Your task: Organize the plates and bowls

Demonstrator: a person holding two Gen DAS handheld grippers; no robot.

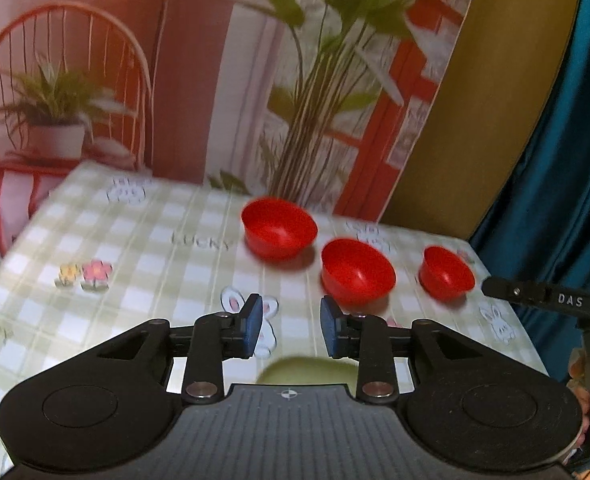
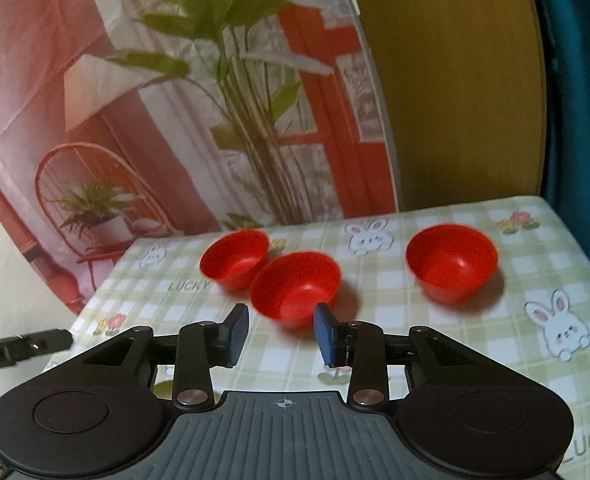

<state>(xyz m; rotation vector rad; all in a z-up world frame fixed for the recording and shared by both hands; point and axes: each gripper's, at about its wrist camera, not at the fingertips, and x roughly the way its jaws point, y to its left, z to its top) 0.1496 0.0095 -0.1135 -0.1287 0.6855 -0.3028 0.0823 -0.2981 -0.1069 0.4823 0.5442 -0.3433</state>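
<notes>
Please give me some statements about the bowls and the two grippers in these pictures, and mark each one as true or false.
1. Three red bowls stand on the checked tablecloth. True.
2. The bowls are stacked inside each other. False: each stands by itself on the cloth.
3. The left gripper is open and holds nothing. True.
4. The right gripper is shut on a bowl. False: it is open and empty, with the nearest bowl just beyond it.
5. All bowls are upside down. False: their openings face up.
</notes>
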